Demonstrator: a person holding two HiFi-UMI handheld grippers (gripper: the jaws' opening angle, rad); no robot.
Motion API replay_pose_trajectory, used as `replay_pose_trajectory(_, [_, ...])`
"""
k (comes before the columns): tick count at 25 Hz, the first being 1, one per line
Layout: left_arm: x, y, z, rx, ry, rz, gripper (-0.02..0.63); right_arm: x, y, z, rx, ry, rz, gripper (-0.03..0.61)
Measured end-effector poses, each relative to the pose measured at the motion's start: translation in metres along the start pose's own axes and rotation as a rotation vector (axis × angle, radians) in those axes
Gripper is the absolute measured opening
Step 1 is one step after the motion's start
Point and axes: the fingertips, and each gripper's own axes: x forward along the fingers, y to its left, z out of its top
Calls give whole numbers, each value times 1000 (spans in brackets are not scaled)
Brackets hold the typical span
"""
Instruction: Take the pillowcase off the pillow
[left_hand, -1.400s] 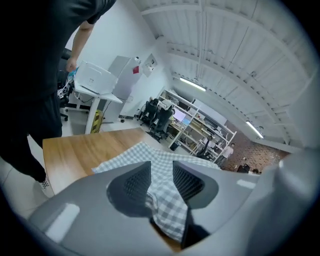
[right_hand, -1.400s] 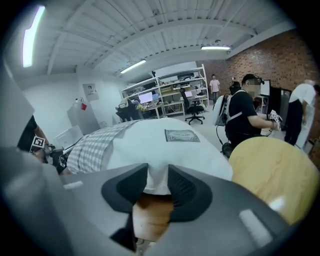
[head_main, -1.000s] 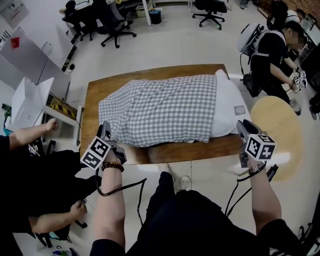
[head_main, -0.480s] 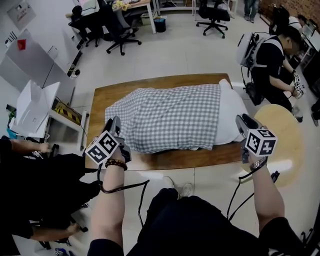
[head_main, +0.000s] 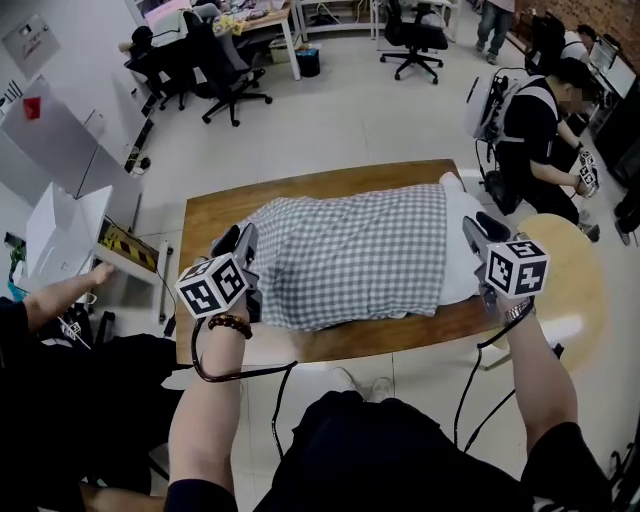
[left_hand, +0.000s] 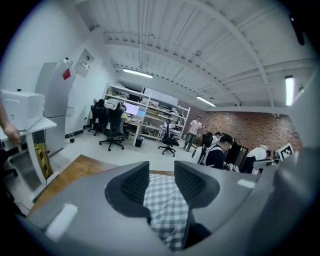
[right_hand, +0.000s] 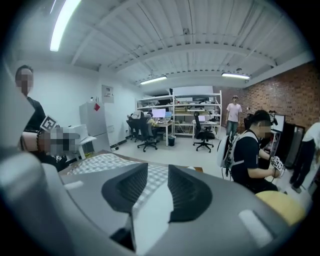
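Observation:
A pillow in a grey checked pillowcase (head_main: 350, 250) lies lengthwise on the wooden table (head_main: 215, 205). Its bare white end (head_main: 462, 240) sticks out at the right. My left gripper (head_main: 243, 240) hovers at the pillowcase's left end. Its jaws have just been opening, and nothing is pinched between them; the left gripper view shows checked cloth (left_hand: 167, 210) beyond the gap of the left gripper (left_hand: 161, 172). My right gripper (head_main: 475, 235) hangs over the white end. In its own view the right gripper (right_hand: 157, 175) stands slightly apart, with white pillow (right_hand: 150, 215) seen past the gap and untouched.
A round pale-yellow table (head_main: 570, 270) stands close at the right, with a person wearing a backpack (head_main: 530, 130) behind it. Office chairs (head_main: 225, 50) and desks fill the back. A white machine (head_main: 60, 235) and someone's arm (head_main: 60, 290) are at the left.
Both grippers rose from the table's near edge and moved forward, the left to the pillowcase's left end and the right over the white end. The pillow has not moved.

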Motion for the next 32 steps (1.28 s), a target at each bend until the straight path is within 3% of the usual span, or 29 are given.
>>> replay_pose_trajectory(8, [30,-31,24,155,78,-185,178,25,-4,11,-99,61,-44,127])
replay_pose_trajectory(16, [44,-45,31,279,129,-274,186,43,-6,17,-134,103,-53,132])
replay_pose_trajectory(24, [99,-58,15,421,248,-298,204,90,-33,22,-166,196,5,161])
replay_pose_trajectory(32, [174,-60,-19,494,402,-305,233,155,-100,17,-163,306,64,196])
